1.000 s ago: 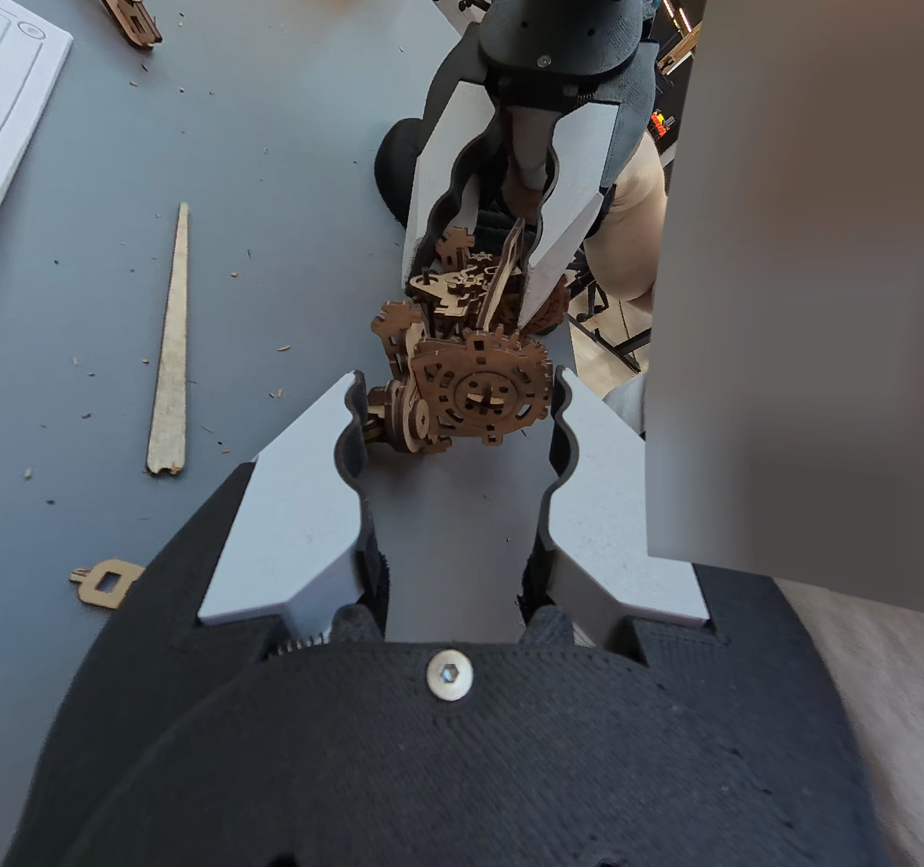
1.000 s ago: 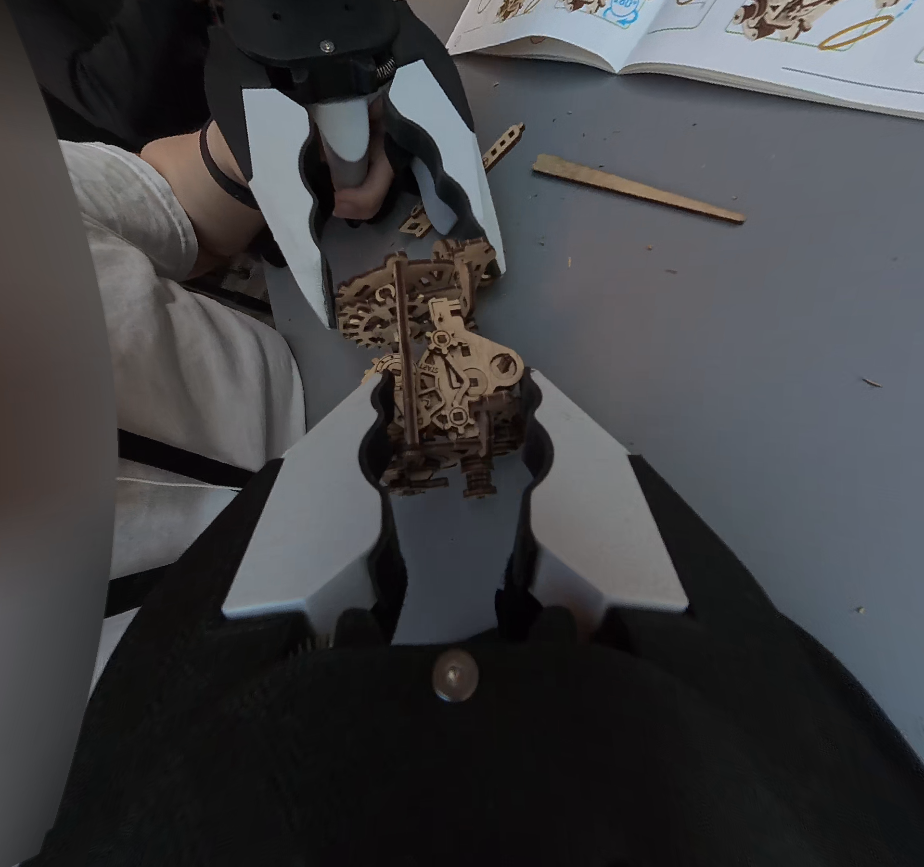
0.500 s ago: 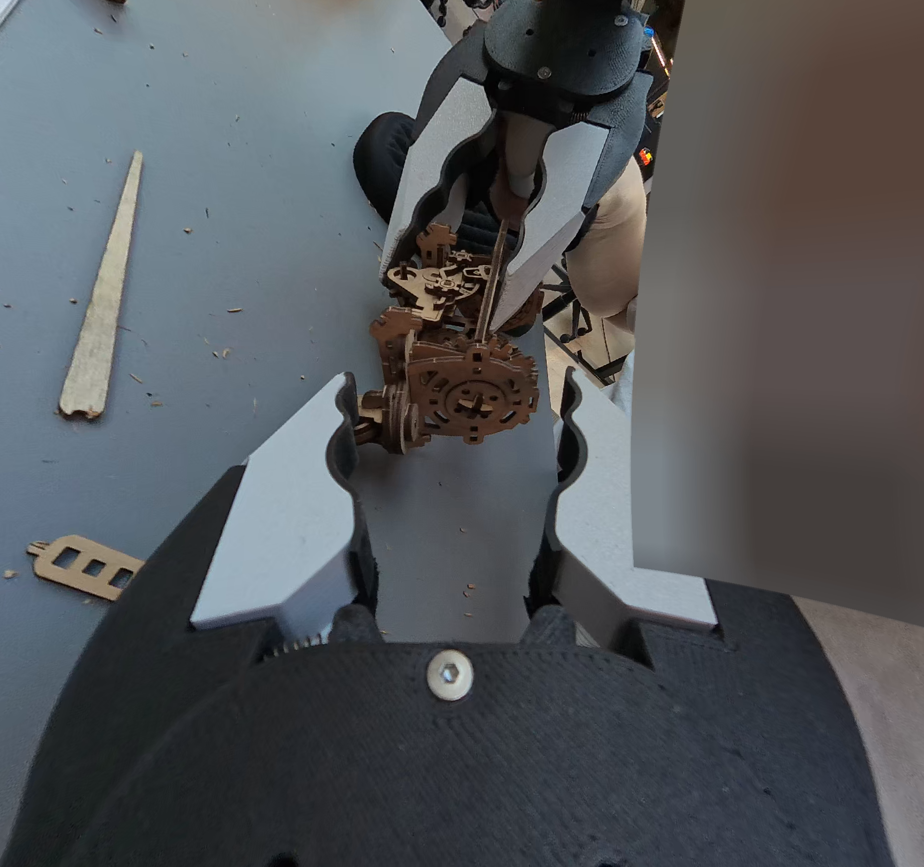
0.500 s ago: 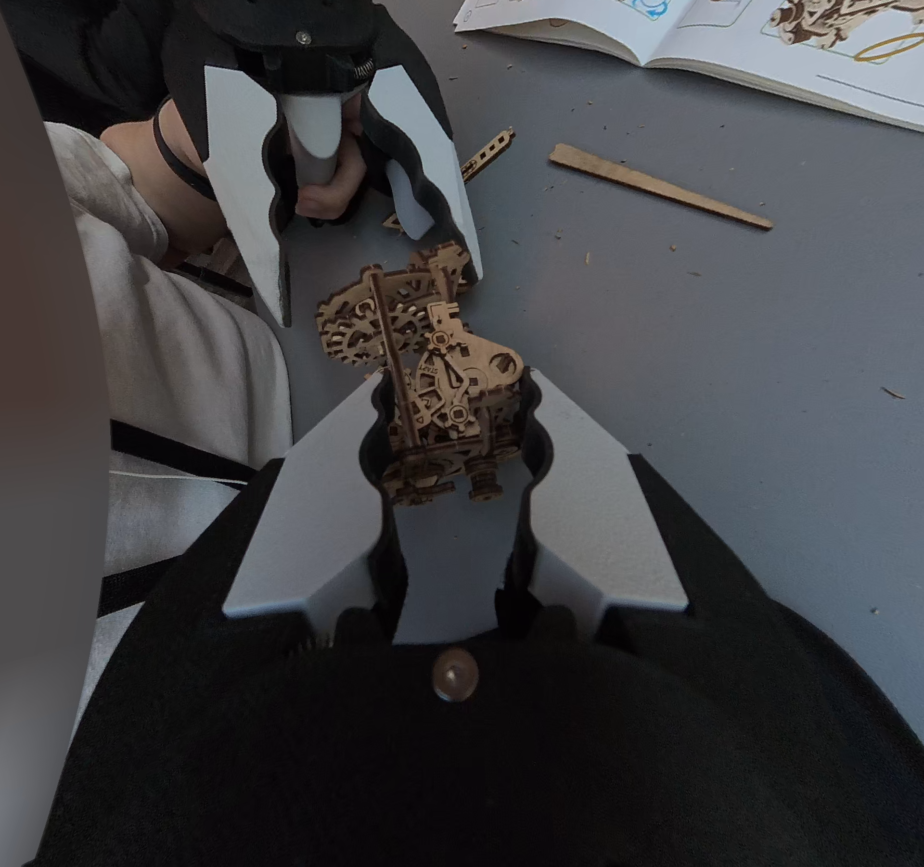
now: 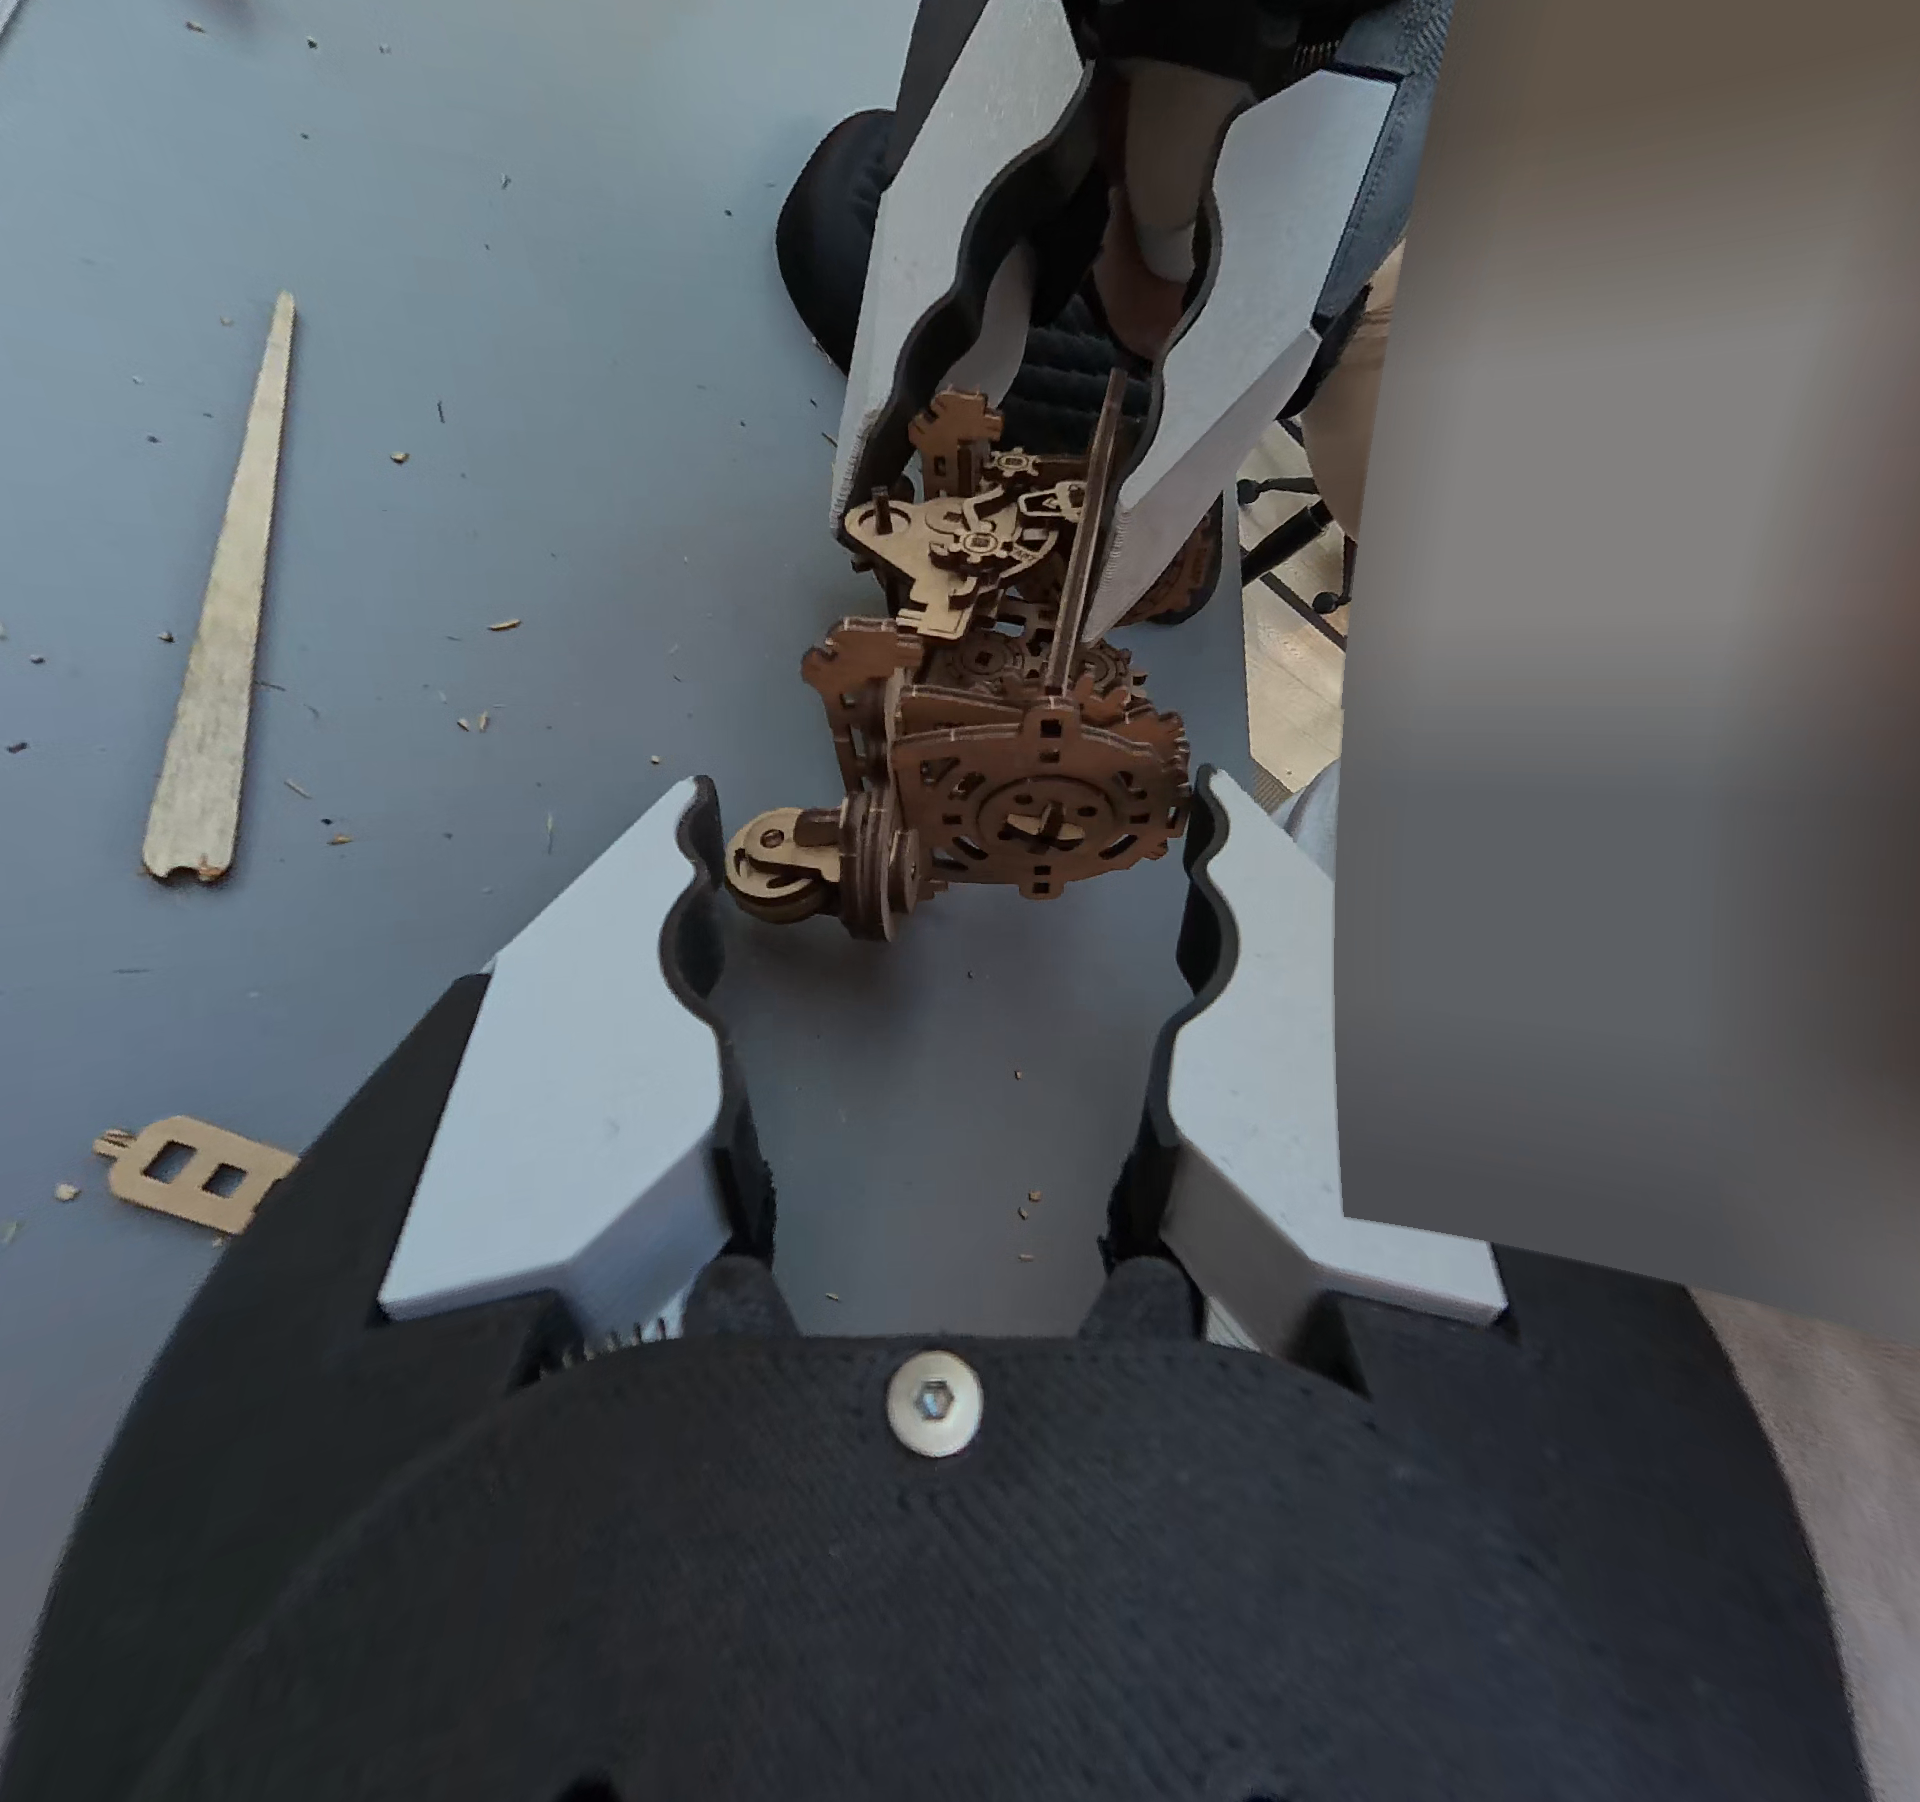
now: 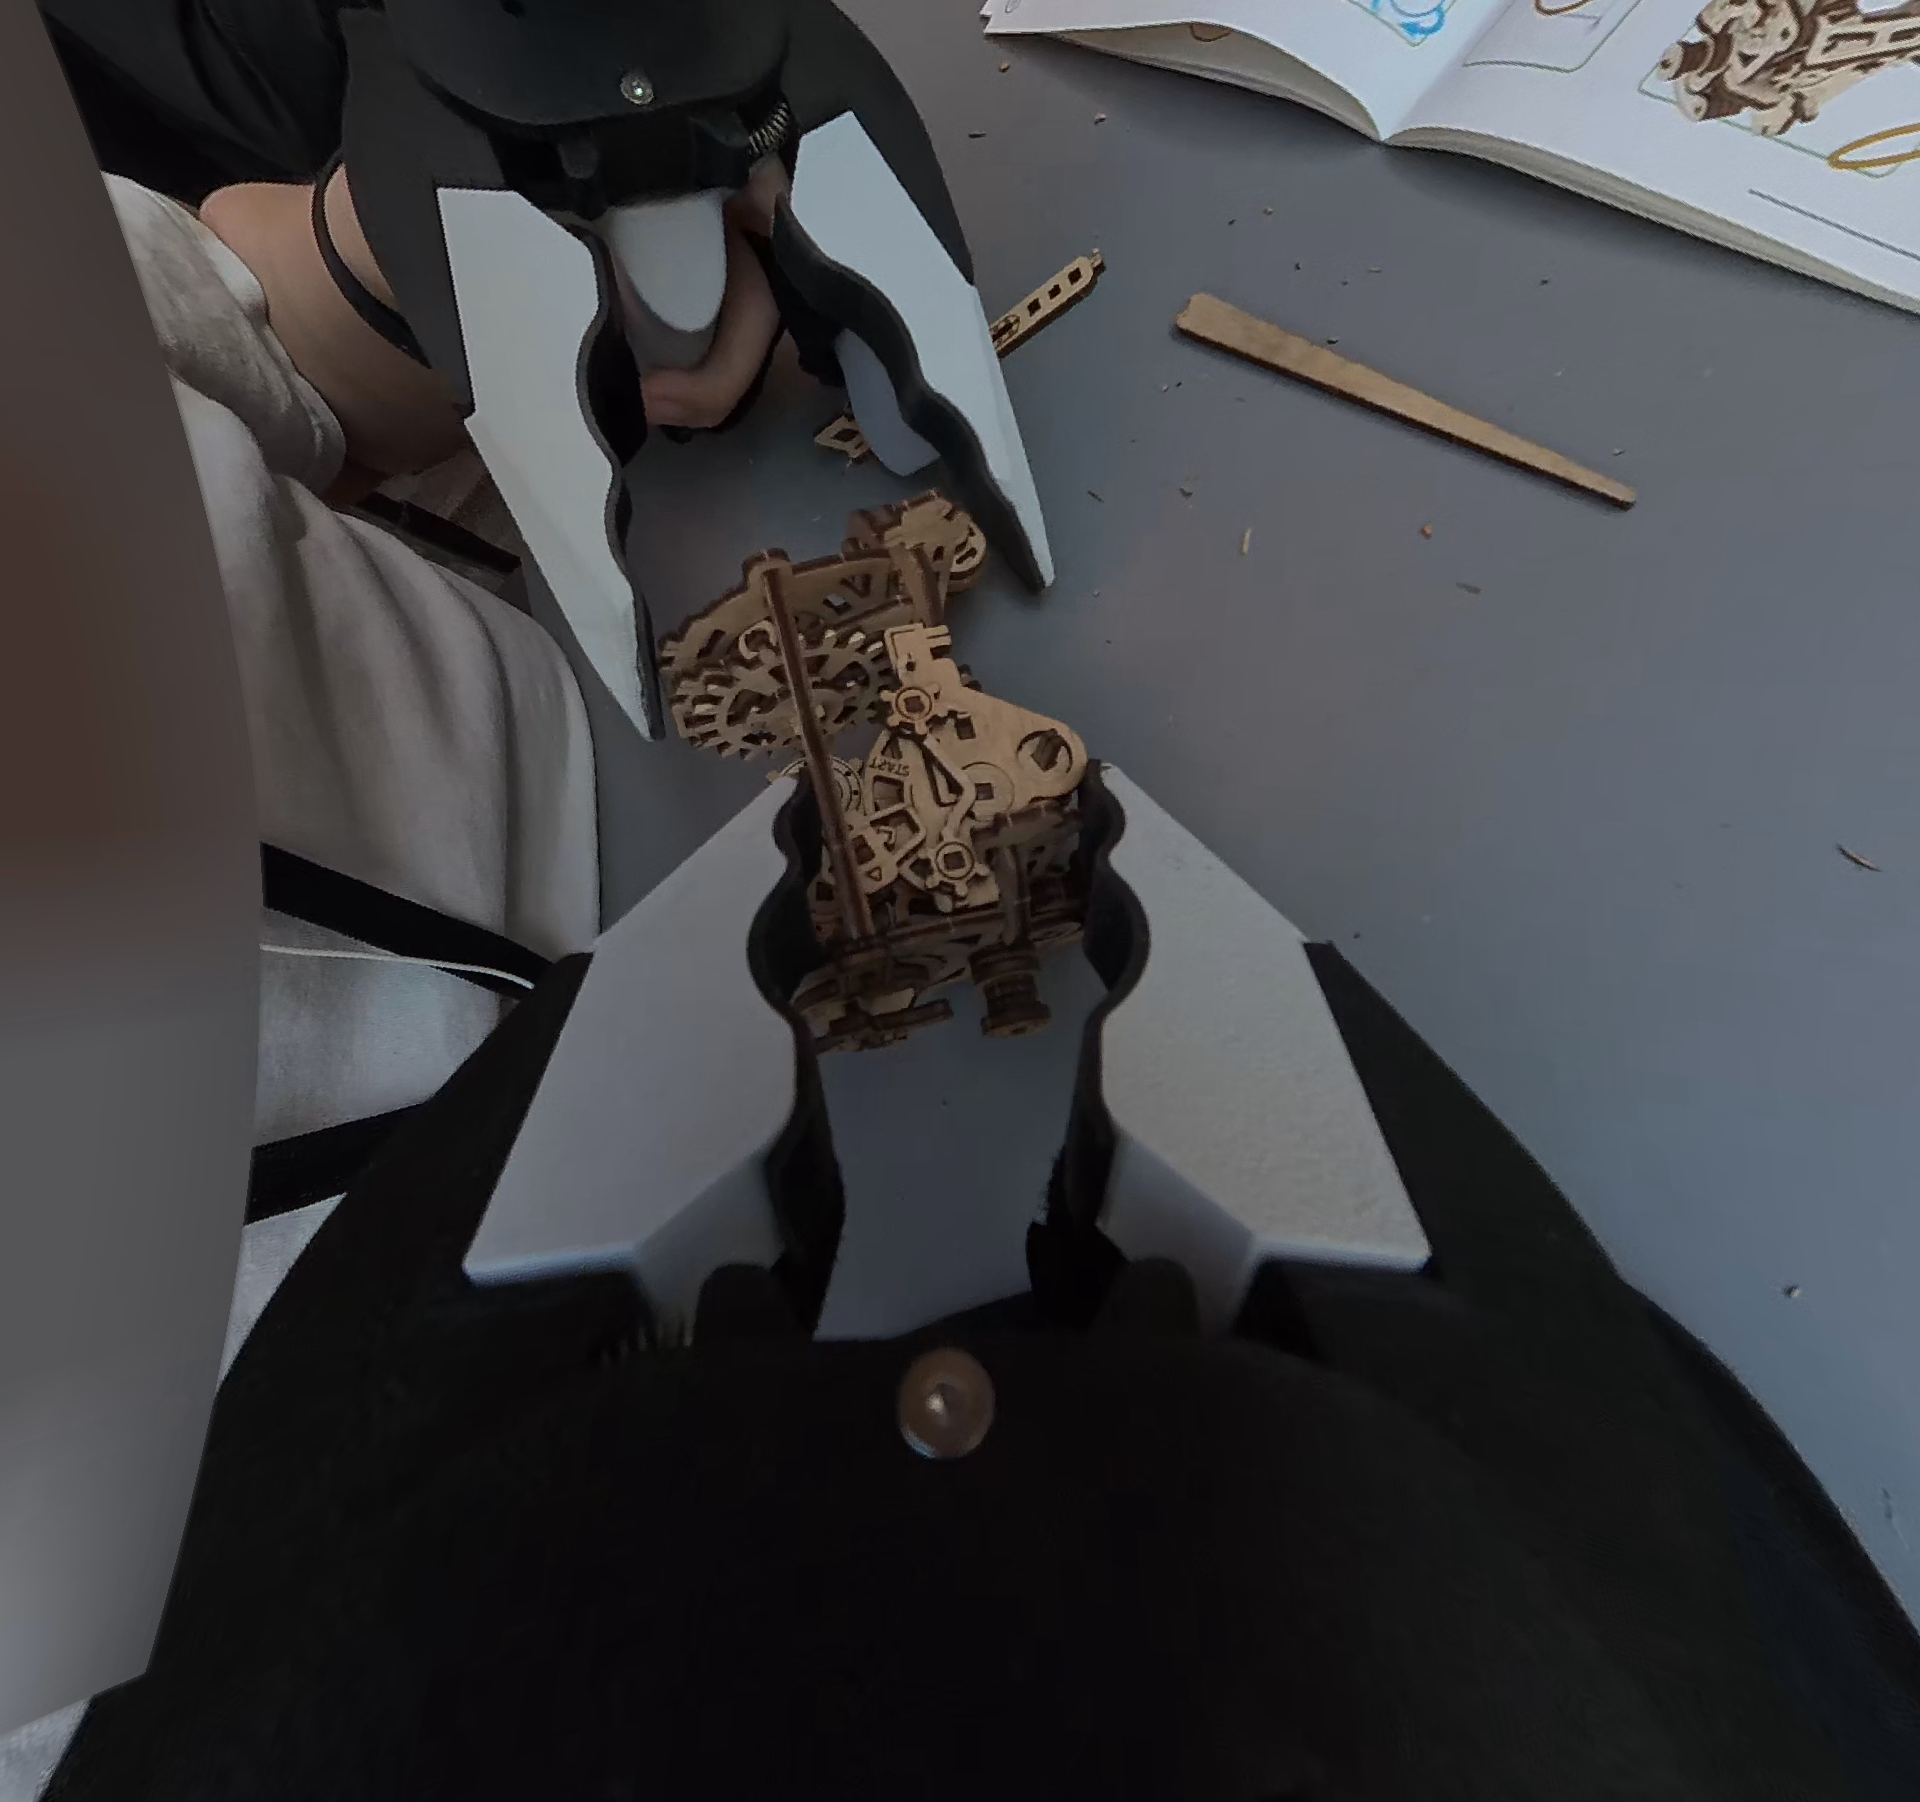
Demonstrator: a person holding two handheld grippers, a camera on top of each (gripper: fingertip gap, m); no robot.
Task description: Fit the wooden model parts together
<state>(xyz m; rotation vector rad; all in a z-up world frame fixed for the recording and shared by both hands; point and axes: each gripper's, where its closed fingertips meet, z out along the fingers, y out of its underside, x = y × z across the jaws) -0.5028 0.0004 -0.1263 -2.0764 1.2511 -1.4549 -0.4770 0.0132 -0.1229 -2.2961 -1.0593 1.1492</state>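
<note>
The wooden model [image 6: 935,817], a brown cluster of laser-cut gears and plates, is held just above the grey table [image 6: 1455,817]. My right gripper [image 6: 945,796] is shut on its near end. In the left wrist view the right gripper [image 5: 982,557] comes in from the top, clamped on the model [image 5: 1039,807]. My left gripper [image 5: 951,807] is open, its fingertips on either side of the model's round gear plate, not squeezing it. It also shows in the right wrist view [image 6: 842,651], straddling the model's far end.
A tapered wooden stick [image 5: 218,630] and a slotted flat piece [image 5: 197,1176] lie left of my left gripper. An open instruction booklet [image 6: 1455,17] lies at the back right. A slotted strip [image 6: 1049,298] lies behind the left gripper. The table edge and a person's sleeve [image 6: 364,661] are close by.
My left gripper's jaws have opened wider and let go of the gear plate. The right gripper still holds the model and has come closer to the left one.
</note>
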